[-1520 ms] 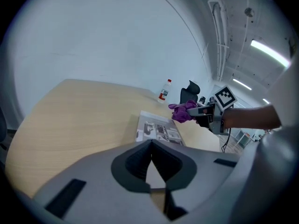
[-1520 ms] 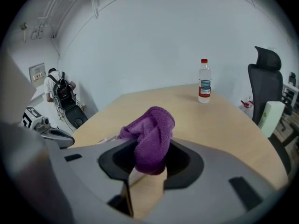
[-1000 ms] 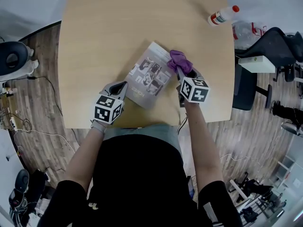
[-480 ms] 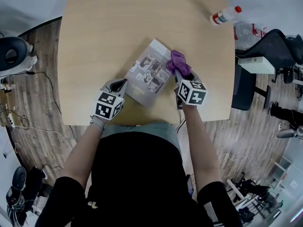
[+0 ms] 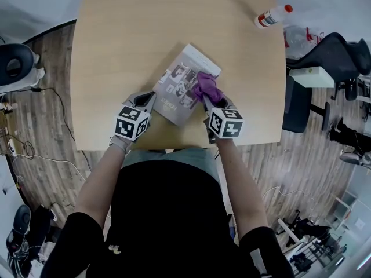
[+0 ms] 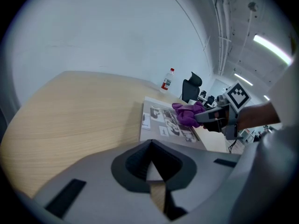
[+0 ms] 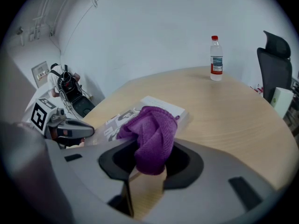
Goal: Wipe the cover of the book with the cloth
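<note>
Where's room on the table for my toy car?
Bare: the far half of the light wooden table, beyond the grey picture book, left of the red-capped clear bottle. Crowded: the near edge, with the left tool, right tool and purple cloth.

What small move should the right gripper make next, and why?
Probably sweep the right gripper, shut on the purple cloth, across the book toward its left edge: the cloth sits on the cover's right side, the rest lies bare.

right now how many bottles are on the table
1: the red-capped bottle stands upright near the table's far right edge. None looks hidden.
</note>
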